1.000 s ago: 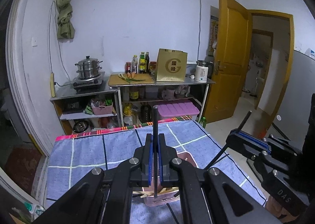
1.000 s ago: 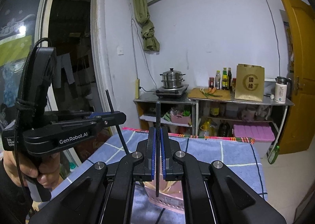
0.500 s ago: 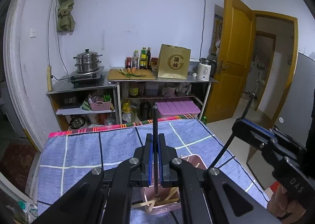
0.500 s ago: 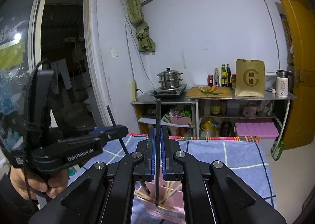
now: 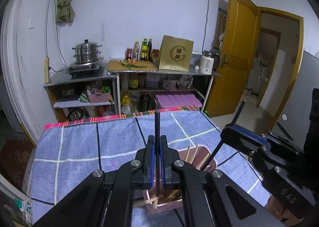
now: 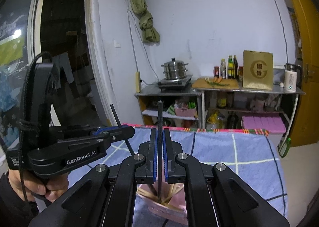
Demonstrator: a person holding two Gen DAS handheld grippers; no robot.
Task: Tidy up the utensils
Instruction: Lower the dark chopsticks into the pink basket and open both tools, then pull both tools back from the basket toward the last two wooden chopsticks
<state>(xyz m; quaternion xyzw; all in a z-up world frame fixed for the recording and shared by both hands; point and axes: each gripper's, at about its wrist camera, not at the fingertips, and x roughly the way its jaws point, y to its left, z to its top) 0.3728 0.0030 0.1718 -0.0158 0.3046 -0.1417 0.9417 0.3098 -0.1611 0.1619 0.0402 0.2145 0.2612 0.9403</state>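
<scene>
Low in the centre of each wrist view, the left gripper (image 5: 157,159) and the right gripper (image 6: 160,157) are each clamped tight on a black chopstick (image 5: 157,125), the second chopstick (image 6: 159,119) also upright. Their lower ends reach into the pink basket (image 5: 209,162) of wooden chopsticks (image 5: 196,154), though possibly not touching bottom. It sits on the blue checked cloth (image 5: 79,147); steel shelves (image 5: 165,73) stand beyond.
</scene>
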